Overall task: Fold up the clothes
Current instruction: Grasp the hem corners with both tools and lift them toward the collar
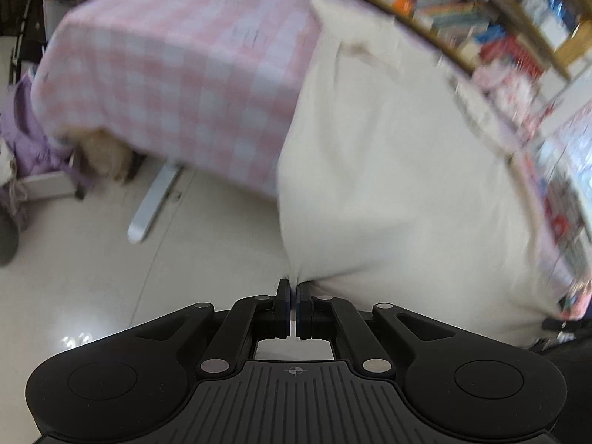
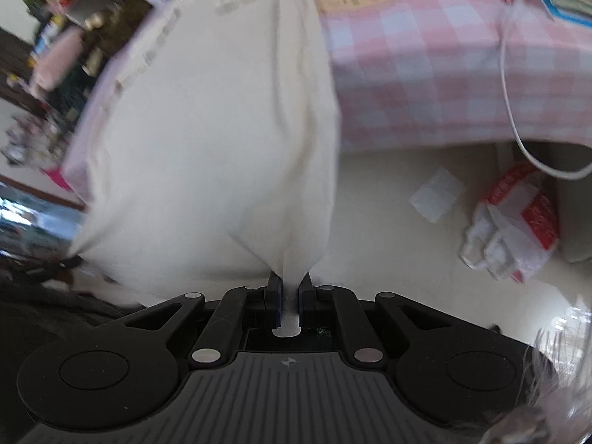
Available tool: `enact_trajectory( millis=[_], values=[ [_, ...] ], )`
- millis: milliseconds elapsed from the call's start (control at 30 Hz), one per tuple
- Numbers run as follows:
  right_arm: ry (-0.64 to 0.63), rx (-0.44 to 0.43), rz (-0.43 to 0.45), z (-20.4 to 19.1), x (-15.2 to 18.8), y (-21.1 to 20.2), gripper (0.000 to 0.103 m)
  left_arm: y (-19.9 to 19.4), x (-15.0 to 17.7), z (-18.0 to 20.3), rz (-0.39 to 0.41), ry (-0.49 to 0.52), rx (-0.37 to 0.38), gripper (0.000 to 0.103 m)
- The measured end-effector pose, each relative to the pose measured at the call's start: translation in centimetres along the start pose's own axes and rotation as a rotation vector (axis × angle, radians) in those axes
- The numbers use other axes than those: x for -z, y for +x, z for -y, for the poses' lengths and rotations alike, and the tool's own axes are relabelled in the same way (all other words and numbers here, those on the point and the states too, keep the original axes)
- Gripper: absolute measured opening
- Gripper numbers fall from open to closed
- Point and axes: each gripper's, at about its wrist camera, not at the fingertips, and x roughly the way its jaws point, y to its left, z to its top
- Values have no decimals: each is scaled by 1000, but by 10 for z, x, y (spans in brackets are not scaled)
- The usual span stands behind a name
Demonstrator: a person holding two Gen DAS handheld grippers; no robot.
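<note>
Right now my left gripper (image 1: 295, 298) pinches a corner of the cream garment (image 1: 388, 170), and my right gripper (image 2: 289, 296) clamps another bunched corner. Between them the cloth stretches off the pink checked tablecloth (image 1: 166, 85), above the pale floor (image 1: 85, 266).

motion blur smears both views. ahead of the left gripper (image 1: 295, 296) the cream garment (image 1: 388, 185) covers the worktop (image 1: 166, 74) beneath it, and its far end is too soft to tell which part of the clothing it is. the shelves (image 1: 499, 37) beyond it to the right are a smear of colours, nothing readable. right of the right gripper (image 2: 290, 296), the red and white bag (image 2: 514, 218) on the floor is blurred, and a white cable (image 2: 508, 85) runs off the picture's edge.
</note>
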Motion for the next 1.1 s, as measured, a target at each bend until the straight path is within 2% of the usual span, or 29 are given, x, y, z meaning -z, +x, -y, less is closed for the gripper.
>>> enact_trajectory(
  millis=[133,267,400,533,600,700,833,1100],
  values=[
    [59,-126,122,-5,-32,-14,7,-7,-27,10,109,-44,87,1],
    [91,-213,216,-12,-72,-13,7,-4,-58,14,224,-130,190,1],
    [141,-262,346,-22,-121,-13,7,16,-106,16,319,-241,288,1],
    [286,-298,516,-15,-176,-11,7,44,-161,18,391,-352,379,1],
    [344,-291,574,-16,-201,-4,7,58,-189,19,428,-408,424,1],
    [381,-256,606,-21,-235,8,7,82,-229,29,404,-409,435,1],
    [419,-216,605,-18,-267,24,7,111,-275,29,343,-424,432,1],
    [495,-151,610,-7,-322,57,7,170,-334,24,233,-454,432,1]
  ],
)
